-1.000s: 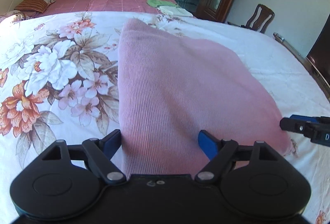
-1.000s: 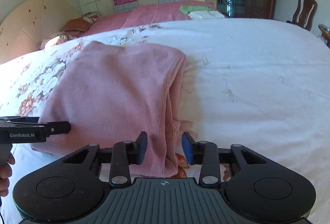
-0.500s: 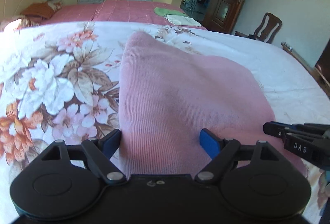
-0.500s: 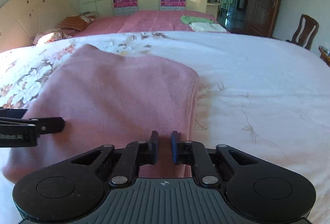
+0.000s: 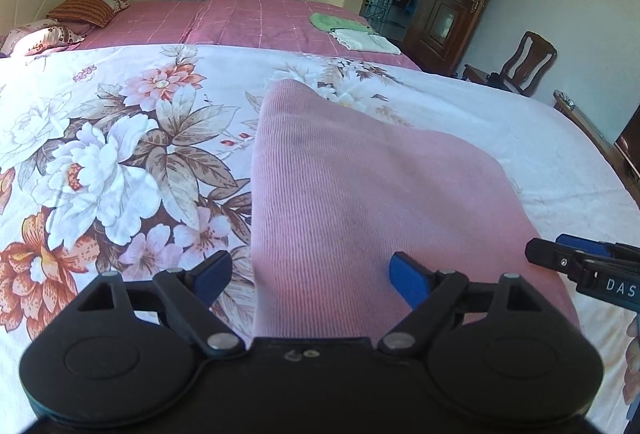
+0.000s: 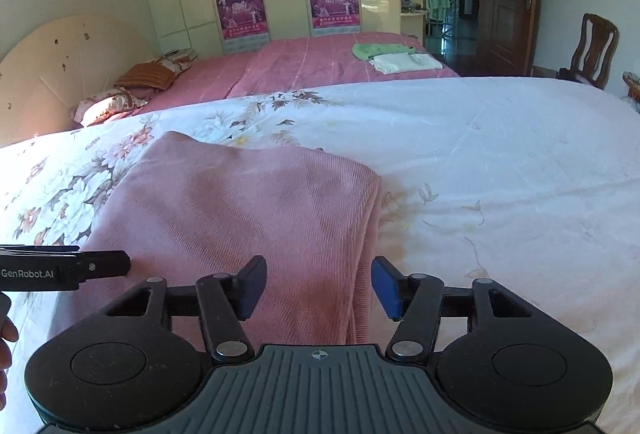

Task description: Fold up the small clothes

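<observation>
Folded pink knit garment [image 5: 360, 202] lies flat on the bed [image 5: 100, 154], right under both tips. Left hand-held gripper [image 5: 310, 274] gapes wide, empty. Right hand-held gripper [image 6: 318, 288] has just been opening, straddling the garment's edge, gripping nothing. Grab one layer only and the fold likely slides apart.

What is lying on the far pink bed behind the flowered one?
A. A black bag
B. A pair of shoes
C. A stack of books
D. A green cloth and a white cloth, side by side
D: on the far pink bed a green cloth lies next to a folded white cloth; no books, bag or shoes show there.
</observation>
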Demonstrator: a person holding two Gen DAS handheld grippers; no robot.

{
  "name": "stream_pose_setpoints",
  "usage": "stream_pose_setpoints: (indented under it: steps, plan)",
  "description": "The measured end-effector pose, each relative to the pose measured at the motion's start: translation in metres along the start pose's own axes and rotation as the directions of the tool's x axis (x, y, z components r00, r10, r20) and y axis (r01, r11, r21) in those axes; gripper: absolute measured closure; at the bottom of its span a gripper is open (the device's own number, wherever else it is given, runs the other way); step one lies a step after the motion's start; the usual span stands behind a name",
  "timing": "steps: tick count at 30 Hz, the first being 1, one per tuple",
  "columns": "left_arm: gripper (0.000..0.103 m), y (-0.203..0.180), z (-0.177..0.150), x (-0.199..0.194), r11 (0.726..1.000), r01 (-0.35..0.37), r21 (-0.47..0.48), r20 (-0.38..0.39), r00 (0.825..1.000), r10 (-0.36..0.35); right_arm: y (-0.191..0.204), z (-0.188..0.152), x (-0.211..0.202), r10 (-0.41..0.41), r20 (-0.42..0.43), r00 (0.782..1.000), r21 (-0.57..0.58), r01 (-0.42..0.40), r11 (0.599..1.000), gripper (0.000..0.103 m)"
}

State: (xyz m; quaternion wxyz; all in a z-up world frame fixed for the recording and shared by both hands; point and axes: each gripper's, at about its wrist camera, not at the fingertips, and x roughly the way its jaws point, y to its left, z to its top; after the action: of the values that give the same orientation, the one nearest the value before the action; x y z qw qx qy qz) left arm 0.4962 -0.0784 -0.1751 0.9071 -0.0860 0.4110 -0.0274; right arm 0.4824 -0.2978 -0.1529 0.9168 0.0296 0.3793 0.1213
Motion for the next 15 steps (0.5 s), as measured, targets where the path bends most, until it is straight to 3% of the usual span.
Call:
stream_pose_setpoints:
  steps: [6, 10, 13, 14, 15]
  plan:
    - [0.015, 0.005, 0.002, 0.015, 0.999, 0.042, 0.003, -0.022, 0.999, -0.042, -0.027, -0.003, 0.024, 0.070, -0.077, 0.995, 0.131, -0.059, 0.990, 0.046]
    - [0.018, 0.012, 0.002, 0.025, 0.993, 0.108, -0.052, -0.049, 0.993, -0.110, -0.044, -0.004, 0.033, 0.146, -0.083, 0.986, 0.226, -0.124, 0.966, 0.046]
    - [0.028, 0.013, 0.002, 0.029, 0.985, 0.154, -0.074, -0.050, 0.986, -0.158, -0.052, -0.003, 0.038, 0.209, -0.076, 0.975, 0.273, -0.181, 0.945, 0.046]
    - [0.031, 0.013, 0.002, 0.029, 0.984, 0.161, -0.076, -0.050, 0.985, -0.166, -0.053, -0.002, 0.038, 0.217, -0.078, 0.973, 0.276, -0.188, 0.943, 0.049]
    - [0.038, 0.013, 0.002, 0.028, 0.983, 0.167, -0.080, -0.051, 0.984, -0.172, -0.053, -0.002, 0.039, 0.226, -0.084, 0.970, 0.277, -0.195, 0.941, 0.059]
